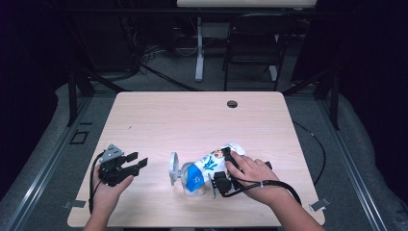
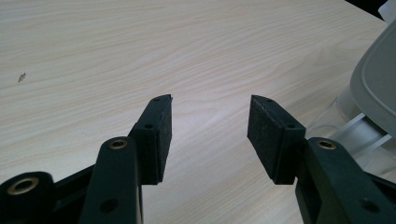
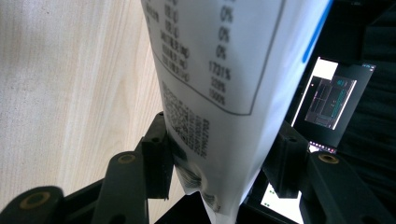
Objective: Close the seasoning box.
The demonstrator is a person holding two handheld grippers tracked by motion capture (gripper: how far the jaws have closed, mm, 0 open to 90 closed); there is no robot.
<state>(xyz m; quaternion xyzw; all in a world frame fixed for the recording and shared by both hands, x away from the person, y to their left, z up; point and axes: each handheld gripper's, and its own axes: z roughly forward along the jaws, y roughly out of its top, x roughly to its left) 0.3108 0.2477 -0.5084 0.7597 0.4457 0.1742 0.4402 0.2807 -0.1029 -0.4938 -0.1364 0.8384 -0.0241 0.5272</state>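
— Two grippers listed. Where do we have the bag (image 1: 211, 161)?

— Near edge, tilted mouth-down into the clear jar (image 1: 192, 182), so contents can pour; right gripper (image 3: 219, 158) is clamped on its tail.

— Left gripper (image 2: 210, 133)?

— Jaws apart, holding nothing, waiting just beside the jar.

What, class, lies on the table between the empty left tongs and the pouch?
Only bare table separates the open left tongs from the clear container; its grey lid faces them, with the pouch behind it.
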